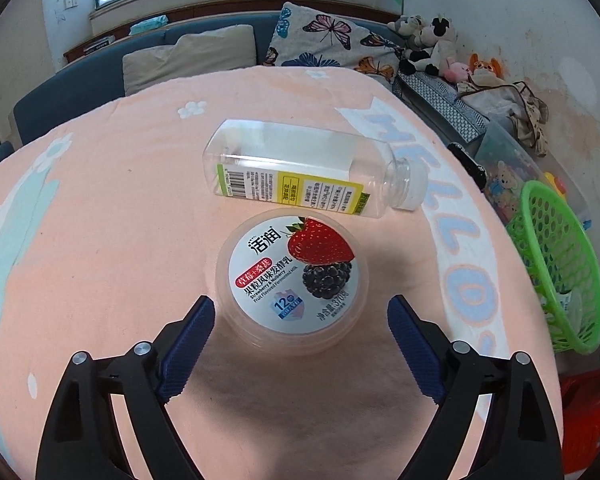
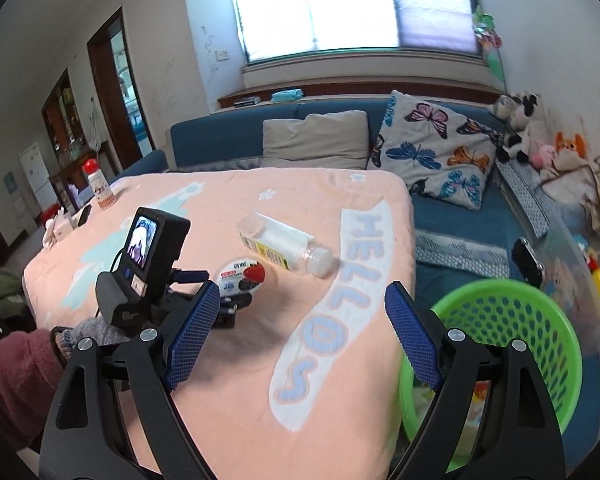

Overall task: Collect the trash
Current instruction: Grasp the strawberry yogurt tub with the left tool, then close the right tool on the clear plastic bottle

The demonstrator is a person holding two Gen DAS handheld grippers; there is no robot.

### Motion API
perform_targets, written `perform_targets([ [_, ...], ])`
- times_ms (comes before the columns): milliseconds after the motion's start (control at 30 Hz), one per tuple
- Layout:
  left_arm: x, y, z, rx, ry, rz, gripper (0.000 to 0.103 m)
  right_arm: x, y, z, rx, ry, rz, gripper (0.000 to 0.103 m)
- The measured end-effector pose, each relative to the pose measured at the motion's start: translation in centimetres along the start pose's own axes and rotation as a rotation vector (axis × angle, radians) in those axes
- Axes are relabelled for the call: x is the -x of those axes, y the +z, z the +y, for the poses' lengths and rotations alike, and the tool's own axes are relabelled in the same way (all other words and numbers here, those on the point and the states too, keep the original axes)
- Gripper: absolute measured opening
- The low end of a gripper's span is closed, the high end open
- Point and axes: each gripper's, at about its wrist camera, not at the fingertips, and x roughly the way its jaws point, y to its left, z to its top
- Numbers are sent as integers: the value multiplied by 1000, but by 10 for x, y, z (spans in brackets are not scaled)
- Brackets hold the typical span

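Observation:
A round yogurt cup (image 1: pixel 292 276) with a strawberry and mulberry lid stands on the peach "HELLO" cloth (image 1: pixel 100 240). My left gripper (image 1: pixel 300 306) is open around the cup's near side; its left fingertip is at the rim and the right one stands apart. Just behind the cup, a clear plastic bottle (image 1: pixel 300 164) with a yellow label lies on its side, cap to the right. My right gripper (image 2: pixel 302 290) is open and holds nothing, above the cloth's right part. From there the cup (image 2: pixel 242 274) and bottle (image 2: pixel 284 246) lie ahead to the left. A green basket (image 2: pixel 512 336) sits low beside the table's right edge.
The same green basket (image 1: pixel 556 268) is right of the table. A red-capped bottle (image 2: pixel 100 186) stands at the table's far left corner. A blue sofa (image 2: pixel 228 136) with cushions and plush toys runs behind. A clear toy box (image 2: pixel 572 264) is at right. A sleeve (image 2: pixel 12 380) is at lower left.

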Motion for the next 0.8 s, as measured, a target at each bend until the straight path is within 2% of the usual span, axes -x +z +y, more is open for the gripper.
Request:
perform_targets([
  [433, -20, 6, 2, -25, 4, -8, 85, -84, 17, -11, 123, 10, 89, 84],
  [567, -17, 3, 4, -47, 0, -26, 83, -116, 18, -12, 159, 29, 128, 84],
  [700, -5, 0, 18, -12, -26, -39, 81, -147, 18, -12, 186, 56, 169, 84],
  [800, 7, -1, 30, 2, -18, -60, 81, -169, 19, -9, 201, 79, 201, 84],
])
